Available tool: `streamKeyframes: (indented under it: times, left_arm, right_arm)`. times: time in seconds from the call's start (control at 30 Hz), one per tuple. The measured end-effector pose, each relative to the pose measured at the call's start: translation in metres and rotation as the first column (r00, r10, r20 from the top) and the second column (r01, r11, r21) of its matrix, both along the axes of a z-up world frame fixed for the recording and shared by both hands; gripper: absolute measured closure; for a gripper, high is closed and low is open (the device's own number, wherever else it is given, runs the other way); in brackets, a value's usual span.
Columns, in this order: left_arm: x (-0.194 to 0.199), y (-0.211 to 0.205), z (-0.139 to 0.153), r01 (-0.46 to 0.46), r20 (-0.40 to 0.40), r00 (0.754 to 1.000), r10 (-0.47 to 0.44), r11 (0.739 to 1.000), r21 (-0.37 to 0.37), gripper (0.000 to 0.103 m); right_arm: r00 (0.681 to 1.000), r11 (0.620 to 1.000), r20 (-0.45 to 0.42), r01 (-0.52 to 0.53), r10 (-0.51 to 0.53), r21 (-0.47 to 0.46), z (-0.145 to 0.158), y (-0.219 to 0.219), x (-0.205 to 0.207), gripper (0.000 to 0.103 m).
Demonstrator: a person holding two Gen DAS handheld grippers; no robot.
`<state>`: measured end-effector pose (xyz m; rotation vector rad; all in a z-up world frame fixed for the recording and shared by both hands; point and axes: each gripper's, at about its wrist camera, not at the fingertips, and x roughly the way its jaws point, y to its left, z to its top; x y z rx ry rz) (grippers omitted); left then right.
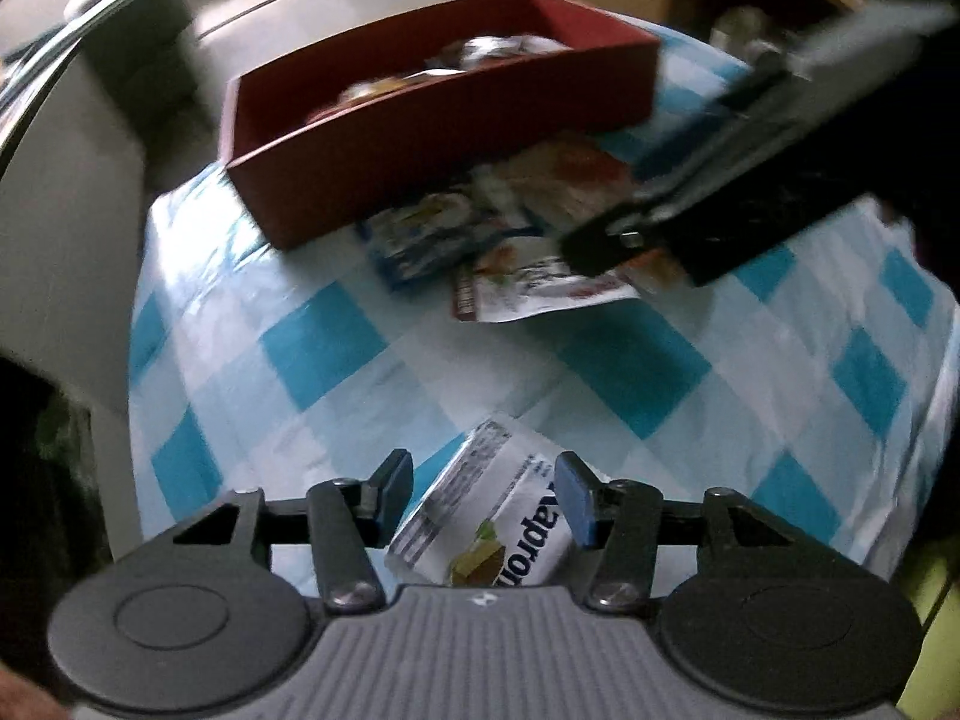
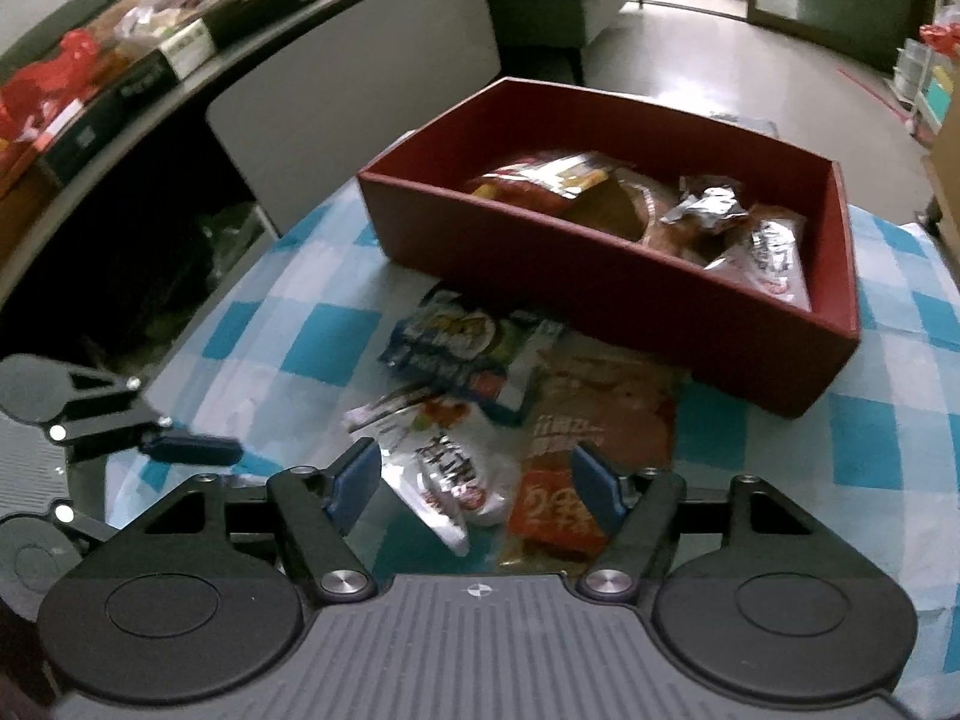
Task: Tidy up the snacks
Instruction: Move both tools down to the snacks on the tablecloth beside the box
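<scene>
wafer packet [image 1: 486, 531] | between open left hand-held gripper [image 1: 483, 498] fingers

Left gripper [image 1: 483, 495] points steeply down at the counter [image 1: 360, 372], jaws parted, blue pads apart, nothing pressed between them; a white wafer packet [image 1: 498, 516] lies below the gap, untouched as far as visible. Right gripper [image 2: 477, 480] also tilts down, jaws parted wider, pads clear of the packets under them. In the left wrist view the right gripper enters from the upper right, blurred. In the right wrist view the left gripper sits at the near left edge.
</scene>
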<state>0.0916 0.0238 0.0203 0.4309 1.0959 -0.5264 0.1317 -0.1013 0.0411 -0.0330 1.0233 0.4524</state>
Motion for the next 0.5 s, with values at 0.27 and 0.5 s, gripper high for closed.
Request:
streamKeyframes:
  times: [0.27, 0.5]
  left_arm:
    - [0.001, 0.001, -0.001, 0.161, -0.016, 0.987, -0.161, 0.987, 0.010, 0.045]
    - [0.000, 0.004, 0.001, 0.221, -0.050, 0.975, -0.219, 0.975, 0.039, 0.045]
  right_arm:
    - [0.999, 1.000, -0.046, -0.019, 0.019, -0.006, -0.012, 0.006, 0.010, 0.026]
    - [0.997, 1.000, -0.074, 0.005, -0.005, 0.004, -0.017, 0.001, 0.019, 0.024]
